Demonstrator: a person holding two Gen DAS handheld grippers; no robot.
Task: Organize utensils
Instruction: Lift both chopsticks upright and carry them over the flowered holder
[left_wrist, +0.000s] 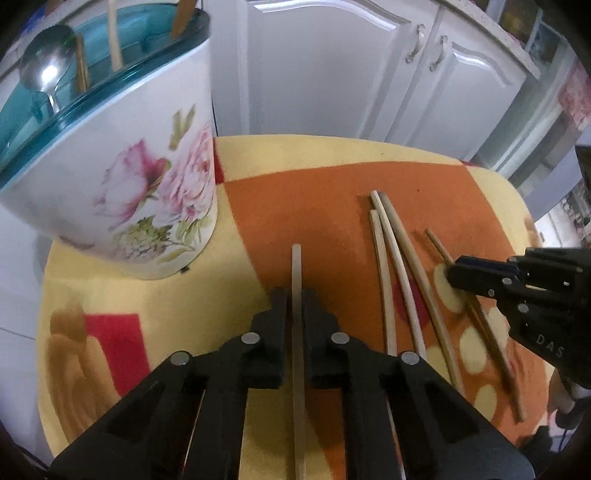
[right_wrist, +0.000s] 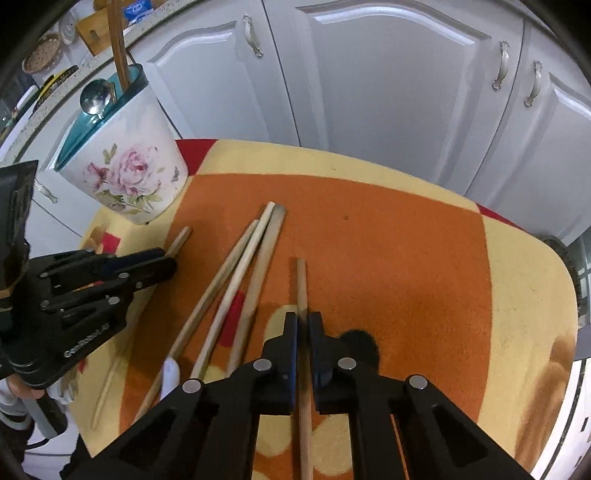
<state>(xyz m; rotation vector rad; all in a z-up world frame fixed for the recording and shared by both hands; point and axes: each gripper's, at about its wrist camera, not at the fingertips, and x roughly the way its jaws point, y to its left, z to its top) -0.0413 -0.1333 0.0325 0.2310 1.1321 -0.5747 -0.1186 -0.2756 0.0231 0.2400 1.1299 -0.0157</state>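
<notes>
So both grippers were clamped down on a stick each. The left gripper (left_wrist: 294, 299) had its jaws pinched tight on a pale chopstick (left_wrist: 296, 266), which ran straight between the fingers with its far tip poking out over the orange patch of the cloth. The right gripper (right_wrist: 303, 325) was doing the same with a darker brown chopstick (right_wrist: 301, 280), jaws squeezed against it, the far end sticking out ahead of the fingertips and the near end running back under the gripper body.

Between the two held sticks, three more light wooden chopsticks (right_wrist: 255, 251) lay loose on the cloth, close together and roughly parallel, their far tips nearly bunched. From the left wrist view those three sat just right of the left gripper, and the right gripper (left_wrist: 476, 275) came in from the right edge, over the brown stick near some cream dots on the cloth.

The utensil holder (left_wrist: 122, 177), a white oval tub with pink flowers and a teal rim, stood at the far left of the table. A metal spoon (left_wrist: 44, 70) and a couple of wooden handles (left_wrist: 115, 40) were standing up in it already.

Everything sat on a tablecloth (right_wrist: 406, 258) in orange, yellow and red, with white cabinet doors (right_wrist: 388, 74) right behind the table.
</notes>
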